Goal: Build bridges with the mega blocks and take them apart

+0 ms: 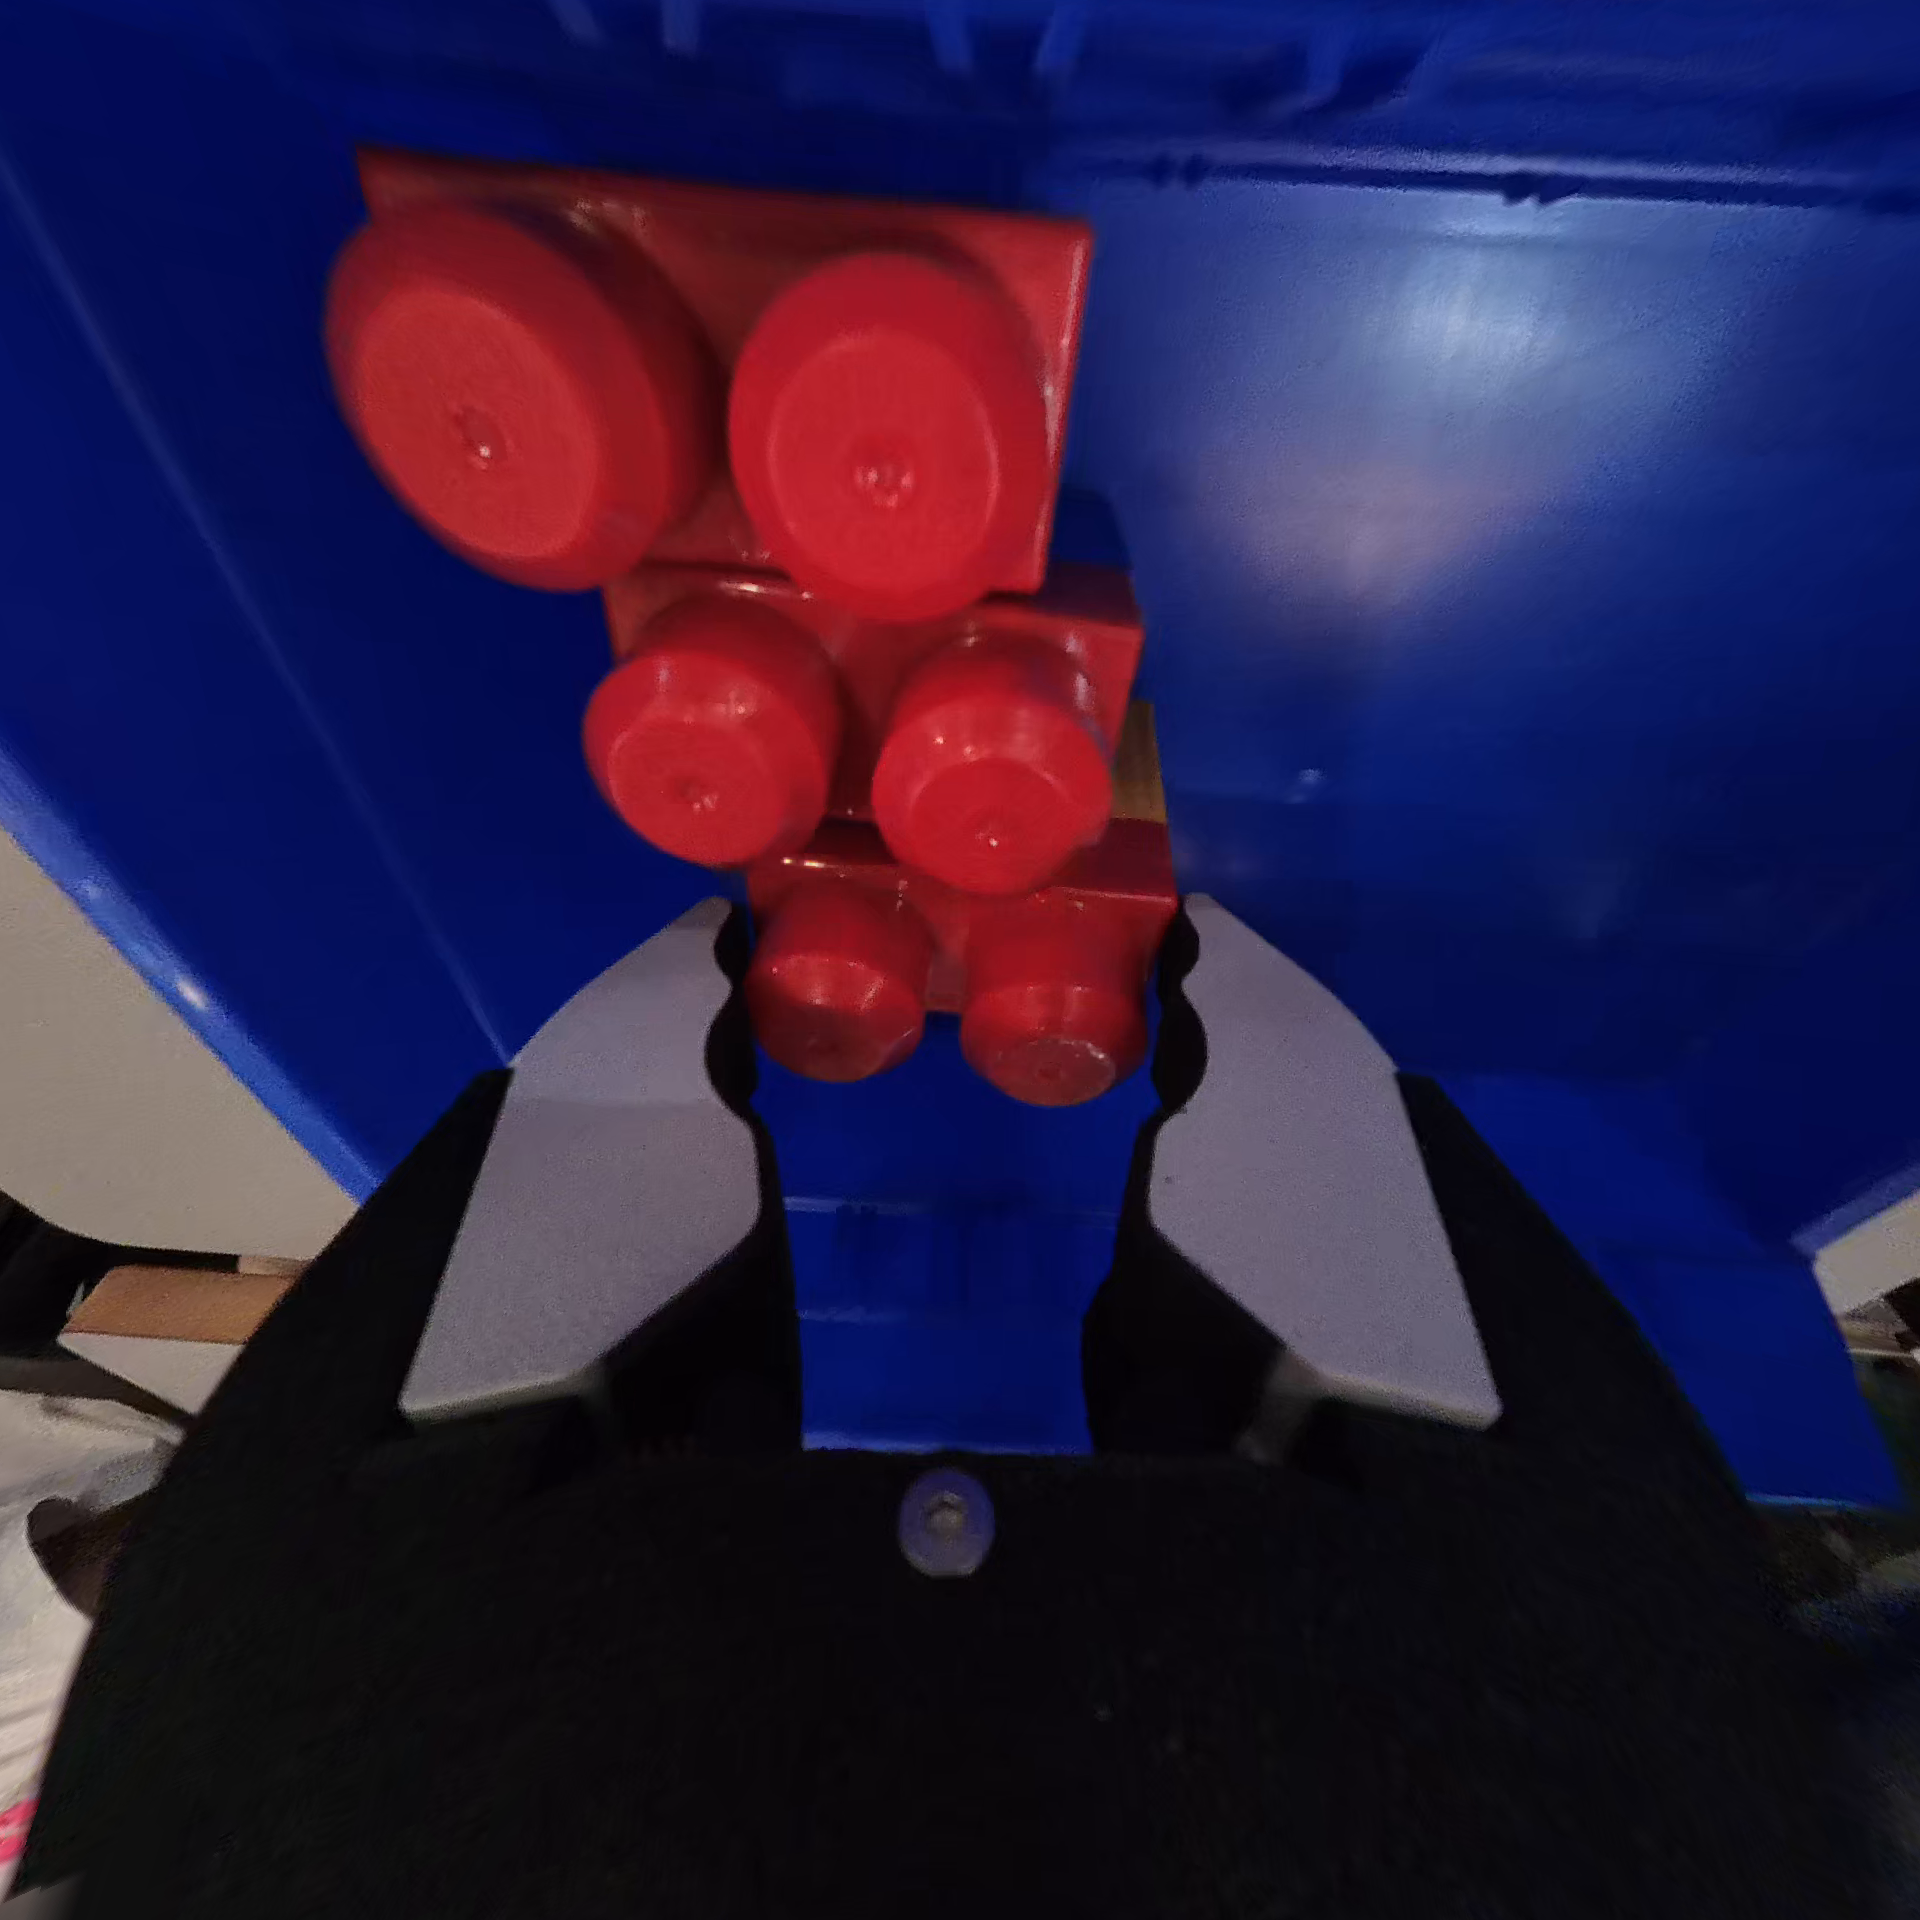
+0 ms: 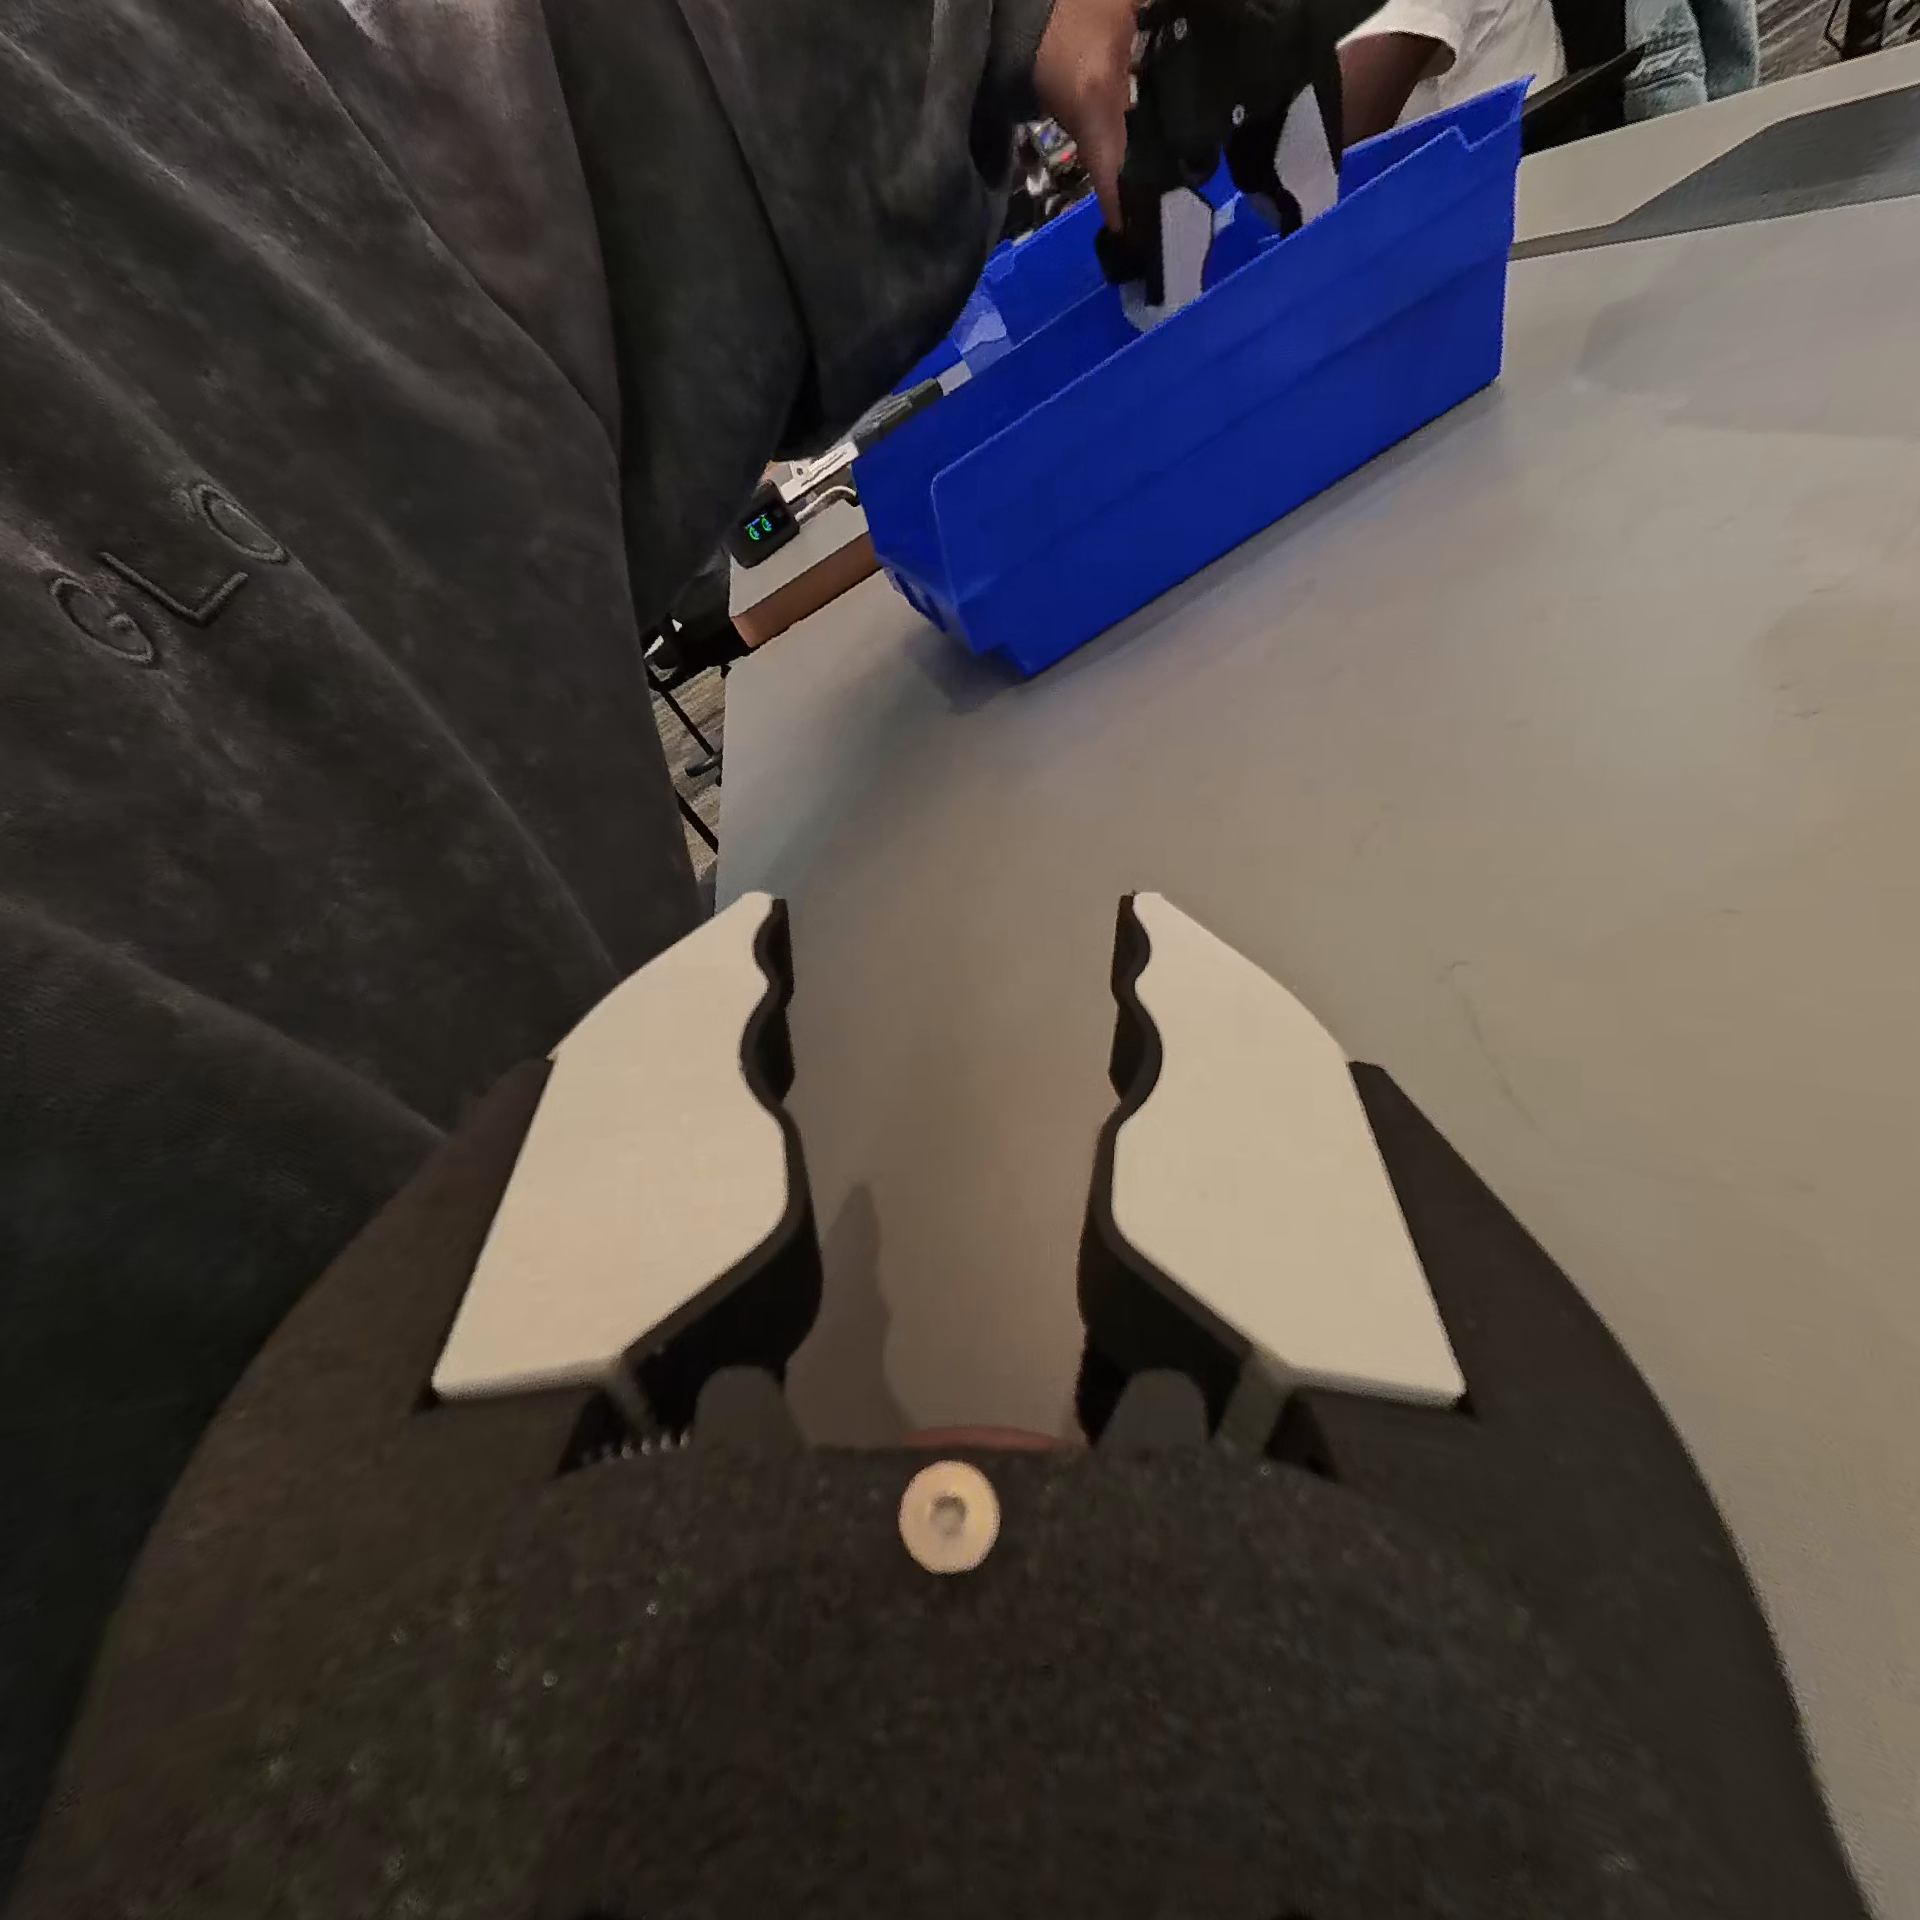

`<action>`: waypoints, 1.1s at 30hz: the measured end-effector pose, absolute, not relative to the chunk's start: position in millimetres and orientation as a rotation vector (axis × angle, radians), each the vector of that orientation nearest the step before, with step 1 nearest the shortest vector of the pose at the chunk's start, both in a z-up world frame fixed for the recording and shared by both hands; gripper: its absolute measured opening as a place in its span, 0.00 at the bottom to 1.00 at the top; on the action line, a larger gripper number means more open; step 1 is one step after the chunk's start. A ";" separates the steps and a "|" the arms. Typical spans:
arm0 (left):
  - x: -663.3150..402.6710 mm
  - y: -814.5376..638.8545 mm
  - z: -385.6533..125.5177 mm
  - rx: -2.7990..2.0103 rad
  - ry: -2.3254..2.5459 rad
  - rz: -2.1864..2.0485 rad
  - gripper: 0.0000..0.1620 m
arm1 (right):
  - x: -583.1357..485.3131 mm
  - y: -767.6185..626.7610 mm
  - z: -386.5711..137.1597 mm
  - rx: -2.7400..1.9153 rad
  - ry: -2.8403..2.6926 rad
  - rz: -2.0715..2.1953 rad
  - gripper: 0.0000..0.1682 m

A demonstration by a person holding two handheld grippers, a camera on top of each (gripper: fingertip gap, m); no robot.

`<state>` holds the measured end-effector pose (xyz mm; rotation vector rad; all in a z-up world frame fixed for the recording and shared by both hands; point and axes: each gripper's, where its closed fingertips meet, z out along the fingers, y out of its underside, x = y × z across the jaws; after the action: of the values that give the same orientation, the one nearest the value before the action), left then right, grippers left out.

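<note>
The left gripper (image 1: 961,925) was down inside the blue bin (image 1: 1455,520). Its two fingers sat on either side of a red block (image 1: 961,935), one on each end, and they looked closed on it. That block had two round bumps facing the camera. Two more red blocks were joined above it like steps: a middle block (image 1: 862,717) and a top block (image 1: 686,384). Each had two bumps too. The top one was blurry because it was so close. A little tan patch showed beside the middle block, but what it was could not be told. The blocks had no writing or brand that could be read.

In the right view, the right gripper (image 2: 951,914) was half open and held nothing. It hung just over the grey table (image 2: 1351,831). The bin (image 2: 1195,447) stood farther back on the table, and the left gripper (image 2: 1195,239) dipped into it from above, held by a hand (image 2: 1086,94). The bin wall hid the blocks in this view.

A dark grey sweatshirt (image 2: 312,520) filled the left side. It had stitched letters on it, partly cut off by a fold. A small black gadget (image 2: 767,528) with green lights sat past the table edge, too small to make out.
</note>
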<state>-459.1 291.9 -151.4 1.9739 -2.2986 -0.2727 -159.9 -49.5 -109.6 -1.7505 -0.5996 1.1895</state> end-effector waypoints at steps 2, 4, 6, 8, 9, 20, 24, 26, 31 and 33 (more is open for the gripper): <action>-458.9 287.1 -140.0 1.972 -2.285 -0.282 0.46 | -159.9 -49.3 -107.0 -1.744 -0.600 1.189 0.35; -454.4 283.1 -117.3 1.994 -2.288 -0.285 0.46 | -160.5 -49.3 -102.7 -1.730 -0.602 1.200 0.35; -447.7 279.7 -86.1 2.027 -2.298 -0.306 0.46 | -161.0 -49.6 -98.5 -1.719 -0.609 1.206 0.35; -435.1 274.1 -52.4 2.059 -2.318 -0.320 0.46 | -160.0 -48.3 -94.9 -1.714 -0.619 1.194 0.35; -424.6 269.7 -36.2 2.088 -2.320 -0.301 0.46 | -159.0 -46.2 -92.9 -1.714 -0.622 1.179 0.35; -241.8 154.7 9.8 2.017 -2.485 -0.122 0.46 | -142.8 37.0 -54.9 -1.673 -0.814 0.626 0.56; -191.1 101.0 0.6 1.854 -2.588 -0.069 0.46 | -150.7 65.2 -45.8 -1.626 -0.828 0.636 0.59; -173.9 81.9 -1.9 1.808 -2.610 -0.037 0.46 | -153.9 72.9 -45.9 -1.615 -0.828 0.654 0.60; -146.1 54.9 -15.7 1.780 -2.620 0.074 0.46 | -162.4 68.8 -38.8 -1.561 -0.834 0.697 0.59; -141.7 51.6 -23.0 1.765 -2.631 0.080 0.46 | -162.5 67.1 -46.3 -1.601 -0.848 0.697 0.52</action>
<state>-141.7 51.6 -23.0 1.7650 -2.6313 0.0799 -162.5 67.1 -46.3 -1.6010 -0.8482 0.6969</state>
